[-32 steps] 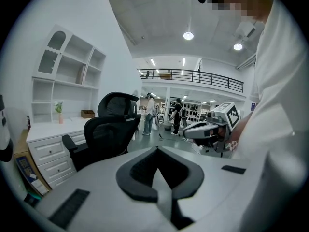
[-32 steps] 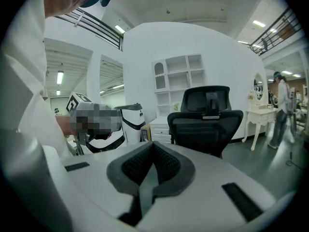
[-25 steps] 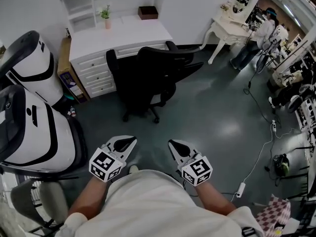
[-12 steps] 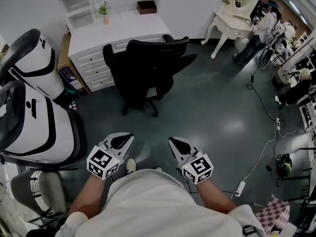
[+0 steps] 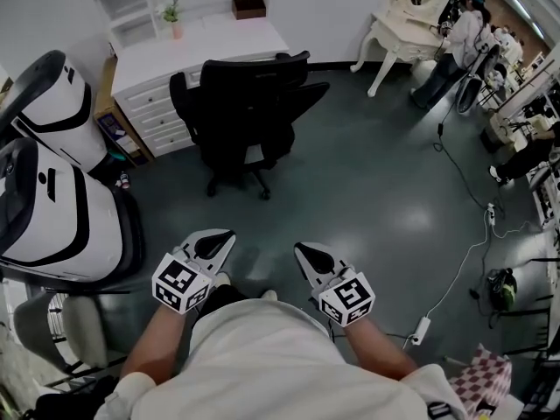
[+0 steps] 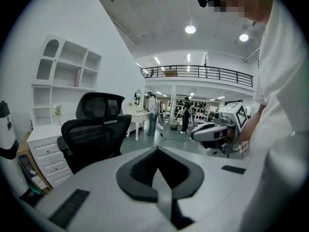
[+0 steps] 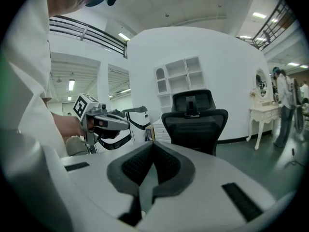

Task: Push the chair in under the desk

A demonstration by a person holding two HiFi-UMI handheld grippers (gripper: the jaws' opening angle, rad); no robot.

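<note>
From overhead, the black chair stood right in front of the white desk, backrest facing the person and well apart from both tools. The left gripper and right gripper were held side by side over the grey floor. In the left gripper view, the jaws were pressed together with nothing between them, and the chair stood ahead to the left. In the right gripper view, the jaws were closed tight too, and empty, with the chair nearly dead ahead.

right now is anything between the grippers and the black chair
Nothing visible. Bare floor lies between the left gripper, the right gripper and the chair. The chair hides the space under the desk.
</note>
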